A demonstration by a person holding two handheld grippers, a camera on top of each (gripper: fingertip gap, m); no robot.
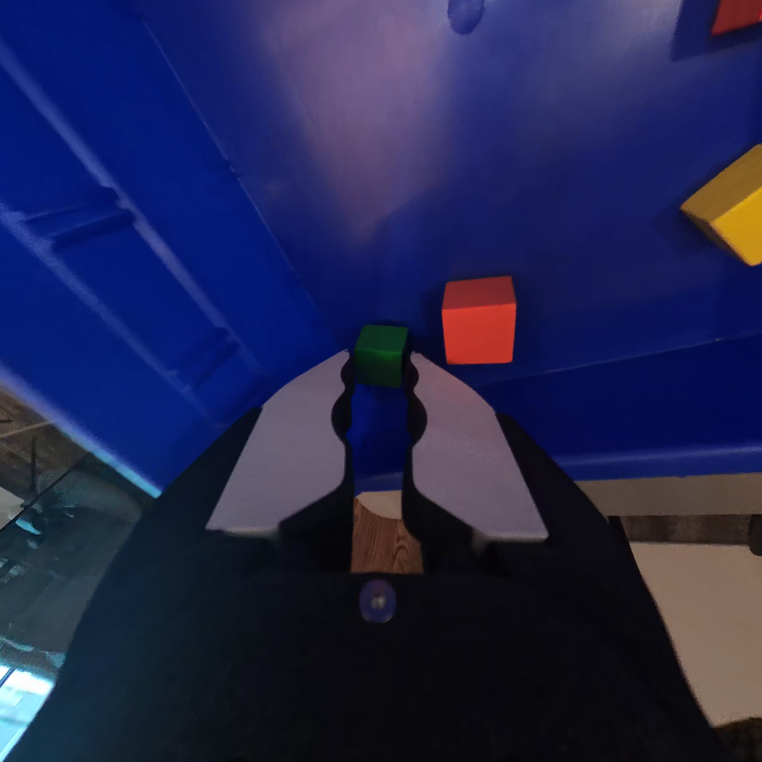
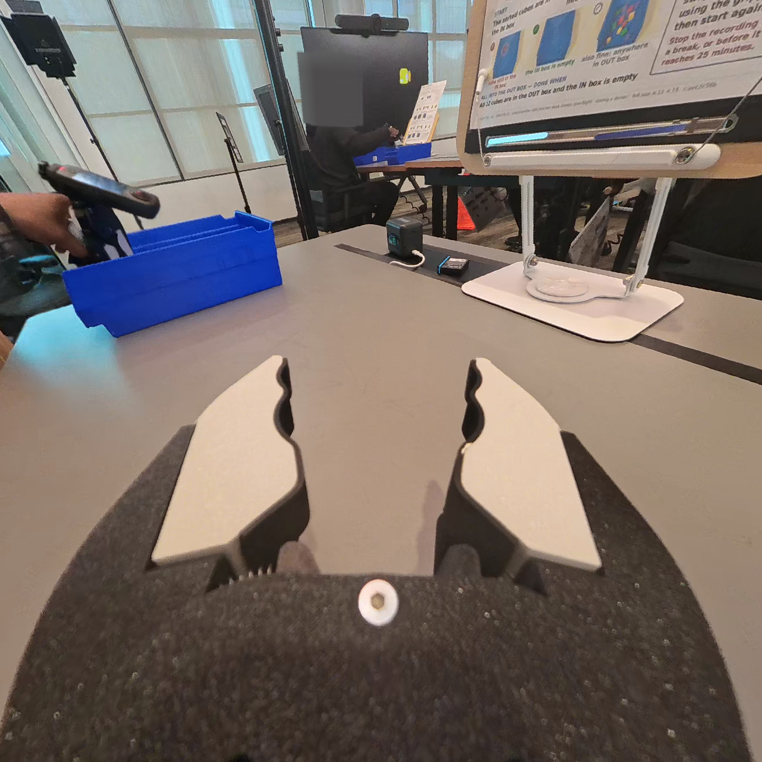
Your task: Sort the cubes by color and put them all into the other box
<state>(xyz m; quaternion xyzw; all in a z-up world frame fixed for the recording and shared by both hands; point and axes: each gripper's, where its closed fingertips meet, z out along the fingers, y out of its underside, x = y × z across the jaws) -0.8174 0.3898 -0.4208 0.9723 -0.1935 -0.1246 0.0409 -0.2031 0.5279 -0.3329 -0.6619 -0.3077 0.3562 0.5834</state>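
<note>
The left gripper (image 1: 380,363) is seen inside the blue box (image 1: 288,165), its jaws closed on the green cube (image 1: 380,355), which is pinched at the fingertips; whether the cube rests on the box floor or is held just above it cannot be told. Taking the green cube as landmark: a red cube (image 1: 478,321) sits just beside it to the right, apart but near; a yellow cube (image 1: 730,210) lies further right; another red cube (image 1: 738,16) is cut by the frame's upper right corner. The step in hand is judged to be handling of the green cube within the box; a straight vertical motion is advised so the neighbouring red cube is not knocked, with the grip kept square on flat faces. The cubes appear smooth, painted, sharp-edged; the box is glossy moulded plastic with ribbed walls; finger pads are scalloped and dark. The right gripper (image 2: 379,396) is held over the grey matte table (image 2: 371,309), jaws spread wide and empty, well right of the box (image 2: 177,272).
</note>
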